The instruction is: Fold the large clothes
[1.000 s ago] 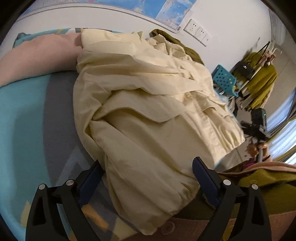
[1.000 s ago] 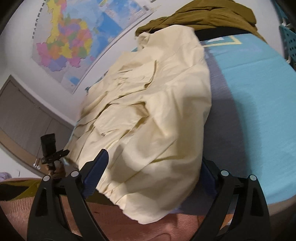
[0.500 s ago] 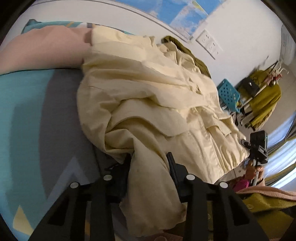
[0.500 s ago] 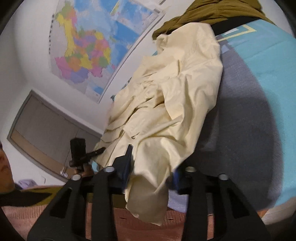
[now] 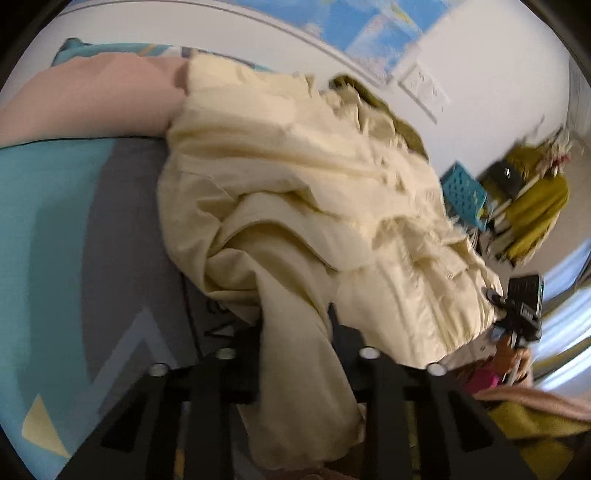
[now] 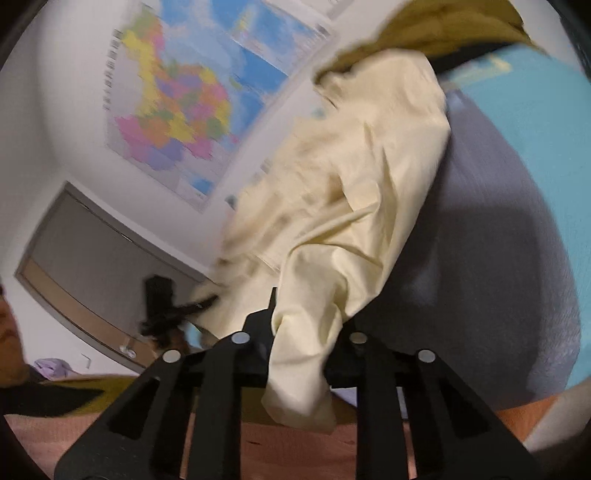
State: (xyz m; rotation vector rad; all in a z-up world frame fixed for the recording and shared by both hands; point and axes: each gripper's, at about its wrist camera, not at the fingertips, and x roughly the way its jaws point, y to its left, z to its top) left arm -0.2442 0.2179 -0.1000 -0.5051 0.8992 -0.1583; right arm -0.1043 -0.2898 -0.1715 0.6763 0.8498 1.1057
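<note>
Cream jacket [image 5: 295,192] heaped on bed [image 5: 55,221], hem lifted | left gripper [image 5: 295,325] jaws pinched on hem | right gripper [image 6: 303,332] jaws likewise pinched on it | risk: thin bunched cloth may slip out, or uneven pull may skew the fold.

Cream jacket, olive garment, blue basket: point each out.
cream jacket [image 5: 295,177], left wrist view, rumpled middle panel.
olive garment [image 6: 436,26], right wrist view, heap behind the jacket.
blue basket [image 5: 463,192], left wrist view, perforated side.

Coloured wall map [image 6: 177,110], blue basket [image 5: 463,194], pink pillow [image 5: 88,99], olive garment [image 6: 436,29].
</note>
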